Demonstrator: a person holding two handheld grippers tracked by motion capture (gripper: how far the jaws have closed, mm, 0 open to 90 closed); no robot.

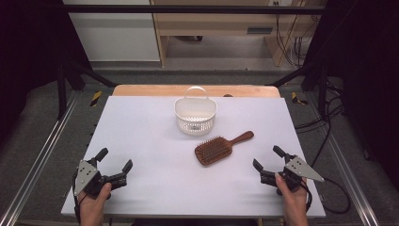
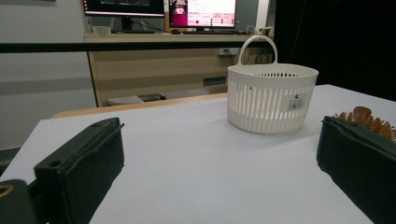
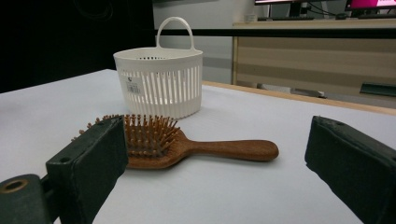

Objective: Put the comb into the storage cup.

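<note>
- Wooden hairbrush (image 1: 221,147) lies in the middle of the high view, a little to the right, bristles up, flat on the white counter (image 1: 141,136). Its handle points to the upper right of the frame, so it is free to be taken from the right side.
- White slotted basket (image 1: 195,115) stands upright just above the hairbrush in that view, near it but not touching. Its handle is raised and its mouth is open and looks empty, so it seems ready to receive the hairbrush.
- Left gripper (image 1: 114,160) rests at the lower left of the frame, jaws spread wide, nothing between them. It is well apart from both things, probably only waiting.
- Right gripper (image 1: 268,157) rests at the lower right, also released and empty. It is the nearer one to the hairbrush, and in the right gripper view the hairbrush (image 3: 187,144) lies straight ahead between the jaws, so I judge this gripper is placed to reach for it first.
</note>
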